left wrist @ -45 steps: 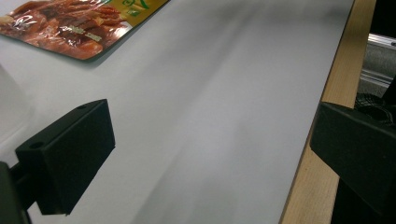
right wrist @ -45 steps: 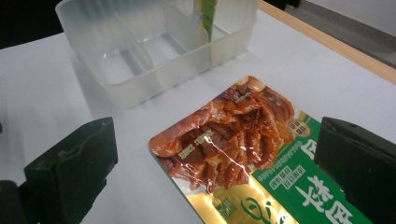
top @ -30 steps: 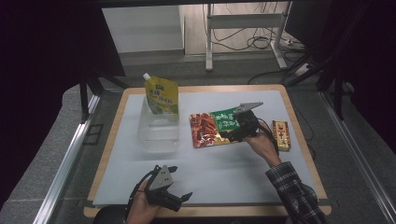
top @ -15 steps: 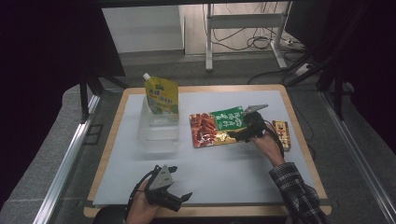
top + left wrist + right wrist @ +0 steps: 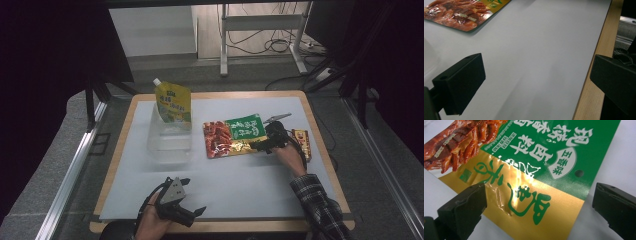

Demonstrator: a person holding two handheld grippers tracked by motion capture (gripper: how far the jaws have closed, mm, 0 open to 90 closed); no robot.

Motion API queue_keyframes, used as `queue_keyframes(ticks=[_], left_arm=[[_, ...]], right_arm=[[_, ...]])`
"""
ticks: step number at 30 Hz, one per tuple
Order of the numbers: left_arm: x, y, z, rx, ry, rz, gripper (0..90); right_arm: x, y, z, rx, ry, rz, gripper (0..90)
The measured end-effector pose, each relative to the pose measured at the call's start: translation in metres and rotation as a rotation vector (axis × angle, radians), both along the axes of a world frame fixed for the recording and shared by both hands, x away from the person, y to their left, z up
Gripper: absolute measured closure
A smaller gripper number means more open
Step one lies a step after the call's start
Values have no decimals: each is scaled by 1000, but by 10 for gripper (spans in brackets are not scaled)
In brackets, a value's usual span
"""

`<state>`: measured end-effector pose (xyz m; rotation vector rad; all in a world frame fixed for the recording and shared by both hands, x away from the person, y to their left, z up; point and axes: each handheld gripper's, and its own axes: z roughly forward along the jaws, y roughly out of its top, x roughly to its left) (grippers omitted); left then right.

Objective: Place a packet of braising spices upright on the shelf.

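While the right gripper (image 5: 263, 144) hovers with its jaws spread wide over the near right edge of the flat, glossy green, gold and red foil snack packet (image 5: 235, 136), that packet lies just right of the clear plastic tub (image 5: 169, 142); it looks light, thin, crinkly and slippery, so a pinch on its crimped right edge seems safest. The left gripper (image 5: 192, 212), also wide open, idles well nearer the person; the right gripper view shows the packet's (image 5: 529, 180) hang hole and wrinkled foil, which the high view cannot resolve.
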<state>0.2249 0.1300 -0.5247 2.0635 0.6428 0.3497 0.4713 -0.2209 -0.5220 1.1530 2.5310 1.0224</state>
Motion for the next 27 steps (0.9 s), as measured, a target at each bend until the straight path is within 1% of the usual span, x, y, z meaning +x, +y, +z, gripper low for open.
queue_keyframes(ticks=[4, 6, 9, 11, 12, 13, 14, 15, 16, 17, 18, 20, 23, 24, 27], left_arm=[[0, 0, 0, 1, 1, -1, 0], [0, 0, 0, 1, 1, -1, 0], [0, -1, 0, 1, 0, -2, 0], [0, -1, 0, 2, 1, -3, 0], [0, -1, 0, 2, 1, -3, 0], [0, -1, 0, 3, 1, -2, 0], [0, -1, 0, 2, 1, -3, 0], [0, -1, 0, 2, 1, -3, 0], [0, -1, 0, 3, 1, -3, 0], [0, -1, 0, 3, 1, -3, 0], [0, -1, 0, 3, 1, -4, 0], [0, -1, 0, 3, 1, -4, 0], [0, -1, -1, 5, 2, -6, 0], [0, -1, -1, 5, 2, -6, 0], [0, -2, -1, 5, 2, -9, 0]], right_arm=[[0, 1, -1, -5, 2, -1, 0], [0, 0, 0, 11, 13, -11, 0], [1, -2, 0, 49, 30, -18, 0], [1, -3, 0, 58, 34, -19, 0], [1, -4, 1, 79, 44, -23, 0], [1, -4, 1, 79, 44, -23, 0], [2, -5, 2, 107, 53, -28, 0], [2, -5, 2, 107, 53, -28, 0], [1, -7, 4, 133, 55, -29, 0], [1, -7, 4, 133, 55, -29, 0], [1, -7, 6, 151, 52, -30, 0], [1, -7, 7, 156, 51, -28, 0], [0, -7, 9, 184, 49, -30, 0], [0, -7, 9, 184, 49, -30, 0], [-1, -8, 11, 220, 59, -24, 9]])
